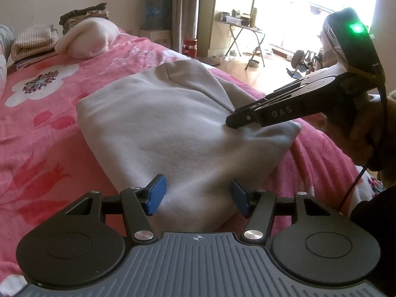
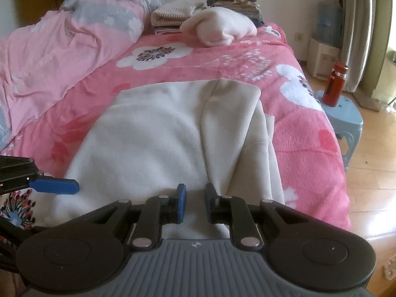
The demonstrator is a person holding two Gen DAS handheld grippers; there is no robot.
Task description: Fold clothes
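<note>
Partly folded: grey garment (image 1: 158,123) at frame centre on bed (image 1: 49,113), edges tucked over, bundling left. Left tongs (image 1: 195,195) half open astride near edge, not pinching. Right tongs (image 2: 195,203) narrowly parted over cloth; grip unclear. Folded pile (image 1: 37,42) upper left.

Daylight glare from doorway (image 1: 284,12); soft focus, fisheye-dark corners.
</note>
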